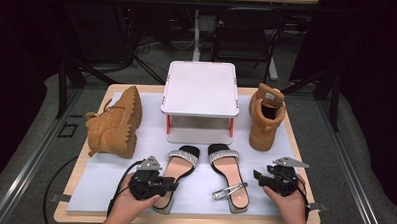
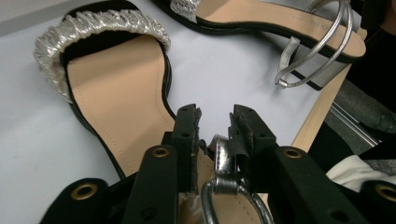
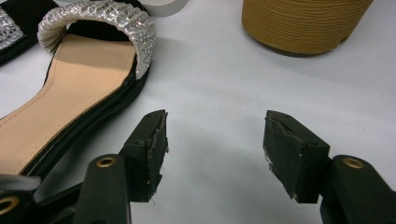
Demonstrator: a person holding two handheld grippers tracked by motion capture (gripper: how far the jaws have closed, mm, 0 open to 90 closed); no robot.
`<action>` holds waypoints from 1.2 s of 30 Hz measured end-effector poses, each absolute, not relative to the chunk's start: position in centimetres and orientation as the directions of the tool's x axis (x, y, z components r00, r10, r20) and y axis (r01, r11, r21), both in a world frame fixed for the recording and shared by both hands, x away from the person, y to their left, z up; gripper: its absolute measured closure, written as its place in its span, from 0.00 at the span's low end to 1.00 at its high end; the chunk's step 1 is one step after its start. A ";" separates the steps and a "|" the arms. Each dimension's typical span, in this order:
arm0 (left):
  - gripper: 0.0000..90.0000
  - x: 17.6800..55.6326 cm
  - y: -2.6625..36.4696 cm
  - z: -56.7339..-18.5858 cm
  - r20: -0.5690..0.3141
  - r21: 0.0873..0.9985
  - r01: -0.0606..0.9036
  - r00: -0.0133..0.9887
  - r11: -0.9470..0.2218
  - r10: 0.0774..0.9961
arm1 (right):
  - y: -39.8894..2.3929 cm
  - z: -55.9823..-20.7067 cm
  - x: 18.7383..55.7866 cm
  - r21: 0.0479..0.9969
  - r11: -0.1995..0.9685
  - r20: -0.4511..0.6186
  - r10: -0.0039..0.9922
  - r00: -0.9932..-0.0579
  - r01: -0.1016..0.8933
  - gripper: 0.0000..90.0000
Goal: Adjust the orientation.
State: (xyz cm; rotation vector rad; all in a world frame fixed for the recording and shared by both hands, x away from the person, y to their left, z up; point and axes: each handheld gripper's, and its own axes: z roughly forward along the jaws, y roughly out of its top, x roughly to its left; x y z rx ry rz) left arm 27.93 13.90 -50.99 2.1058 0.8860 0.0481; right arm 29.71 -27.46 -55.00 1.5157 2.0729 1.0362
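With the left hand-held gripper partly open around the silver ankle strap of the black, tan-insoled sandal, the strap could slip free; the right hand-held gripper gapes empty.

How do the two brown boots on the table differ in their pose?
The left boot lies on its side, with its lugged sole turned toward the white rack; the right boot stands upright on its sole. The left boot shows its side and tread from above, while the right boot shows its open top and tongue. Both are tan and rest on the white mat, one on each side of the rack.
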 end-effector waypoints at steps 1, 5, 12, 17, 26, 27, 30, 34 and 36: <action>0.78 27.9 14.1 -50.8 -0.264 0.715 0.575 0.749 -0.399 0.607 | -27.5 -55.0 29.7 0.741 0.150 0.124 0.928 -0.352 0.655 0.44; 0.73 27.7 14.6 -50.3 -0.263 0.719 0.574 0.747 -0.392 0.611 | -27.5 -55.0 29.7 0.740 0.151 0.123 0.927 -0.353 0.656 0.44; 0.68 27.4 16.7 -49.6 -0.253 0.741 0.573 0.721 -0.351 0.645 | -27.5 -55.0 29.7 0.741 0.148 0.128 0.926 -0.354 0.655 0.44; 0.71 27.3 18.1 -50.4 -0.262 0.711 0.611 0.689 -0.347 0.675 | -27.5 -55.0 29.7 0.740 0.150 0.128 0.926 -0.356 0.656 0.44; 0.73 27.3 19.2 -51.8 -0.248 0.675 0.644 0.658 -0.360 0.711 | -27.6 -55.0 29.6 0.740 0.150 0.128 0.926 -0.355 0.656 0.44; 0.74 27.3 19.2 -52.0 -0.250 0.672 0.647 0.657 -0.361 0.711 | -27.5 -55.0 29.6 0.741 0.148 0.129 0.926 -0.354 0.656 0.44; 0.75 27.3 19.0 -52.4 -0.251 0.662 0.651 0.660 -0.371 0.708 | -27.5 -55.0 29.6 0.742 0.145 0.130 0.926 -0.353 0.654 0.44; 0.83 27.5 18.8 -52.8 -0.254 0.653 0.656 0.662 -0.380 0.706 | -27.5 -55.0 29.6 0.742 0.144 0.132 0.927 -0.352 0.655 0.44; 0.90 27.4 18.7 -52.7 -0.261 0.651 0.656 0.666 -0.382 0.699 | -27.6 -55.0 29.6 0.742 0.144 0.131 0.926 -0.353 0.655 0.44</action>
